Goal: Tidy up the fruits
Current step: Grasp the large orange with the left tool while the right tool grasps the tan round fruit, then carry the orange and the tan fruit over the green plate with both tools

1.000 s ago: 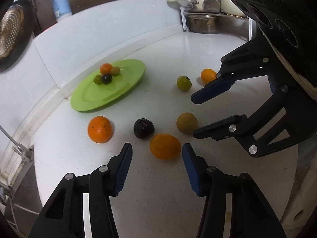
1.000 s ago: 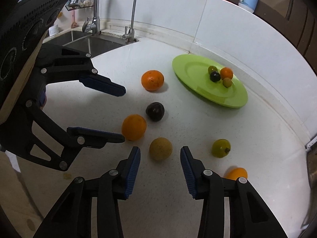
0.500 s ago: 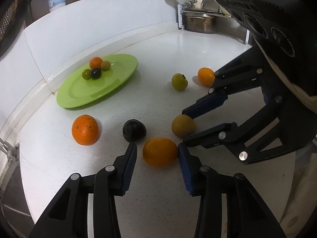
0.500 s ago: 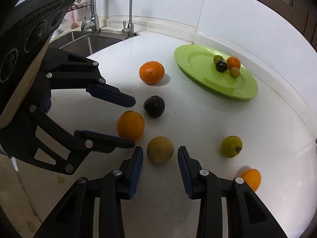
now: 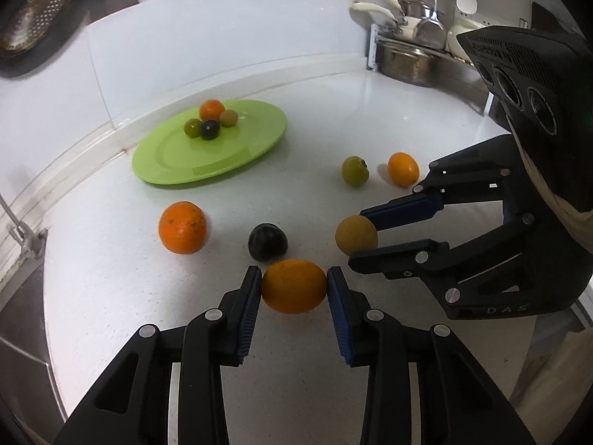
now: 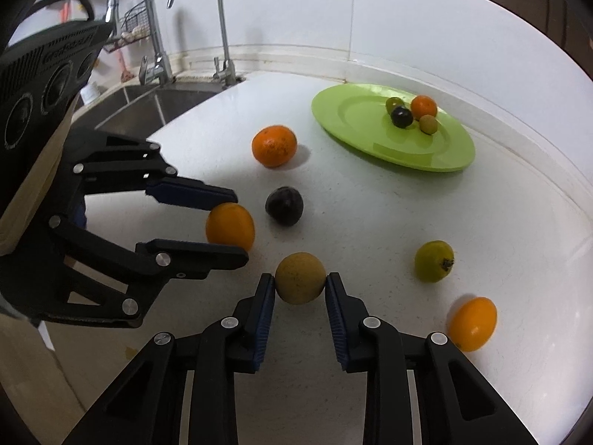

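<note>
My left gripper (image 5: 294, 284) is shut on an orange (image 5: 294, 286) that rests on the white counter; it also shows in the right wrist view (image 6: 229, 227). My right gripper (image 6: 300, 282) is shut on a tan round fruit (image 6: 300, 278), seen in the left wrist view too (image 5: 355, 236). A dark plum (image 5: 267, 241) lies just beyond the two. A spotted orange (image 5: 182, 227) lies left of it. A green fruit (image 5: 354, 170) and a small orange (image 5: 403, 169) lie further right. The green plate (image 5: 237, 148) holds several small fruits.
A sink with taps (image 6: 155, 100) lies at the counter's left end. A dish rack with a steel pot (image 5: 407, 63) stands at the back right. A white backsplash (image 6: 444, 48) runs behind the plate. The counter's front edge is close to both grippers.
Both grippers moved forward and closed: the left one onto the orange, the right one onto the tan fruit. The other fruits have not moved.
</note>
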Available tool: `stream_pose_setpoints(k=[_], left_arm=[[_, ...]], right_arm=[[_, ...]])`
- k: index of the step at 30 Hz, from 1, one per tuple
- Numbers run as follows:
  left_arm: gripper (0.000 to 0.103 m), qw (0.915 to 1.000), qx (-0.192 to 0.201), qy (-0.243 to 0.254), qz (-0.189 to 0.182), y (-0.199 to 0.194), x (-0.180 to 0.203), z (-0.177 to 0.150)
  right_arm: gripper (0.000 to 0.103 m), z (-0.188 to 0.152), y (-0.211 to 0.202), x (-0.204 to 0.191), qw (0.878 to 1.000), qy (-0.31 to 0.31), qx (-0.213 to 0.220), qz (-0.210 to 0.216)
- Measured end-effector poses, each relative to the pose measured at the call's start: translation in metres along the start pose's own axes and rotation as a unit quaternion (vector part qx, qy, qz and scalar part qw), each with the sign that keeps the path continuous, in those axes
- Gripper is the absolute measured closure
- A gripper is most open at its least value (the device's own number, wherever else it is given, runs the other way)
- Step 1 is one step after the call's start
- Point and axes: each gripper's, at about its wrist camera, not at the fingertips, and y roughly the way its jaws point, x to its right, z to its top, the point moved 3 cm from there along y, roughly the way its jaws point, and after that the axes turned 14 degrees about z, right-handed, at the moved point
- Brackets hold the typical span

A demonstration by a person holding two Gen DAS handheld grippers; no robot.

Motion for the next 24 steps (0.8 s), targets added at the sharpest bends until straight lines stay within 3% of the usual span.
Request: stream_pose_setpoints(k=[24], left_arm=[[0.067,0.9930,0.050,-0.084,0.067,-0.057,-0.026,0.024]], right_arm=[[0.074,0.026,-0.056,-0.019,0.995,0.009,0.094,-0.027]])
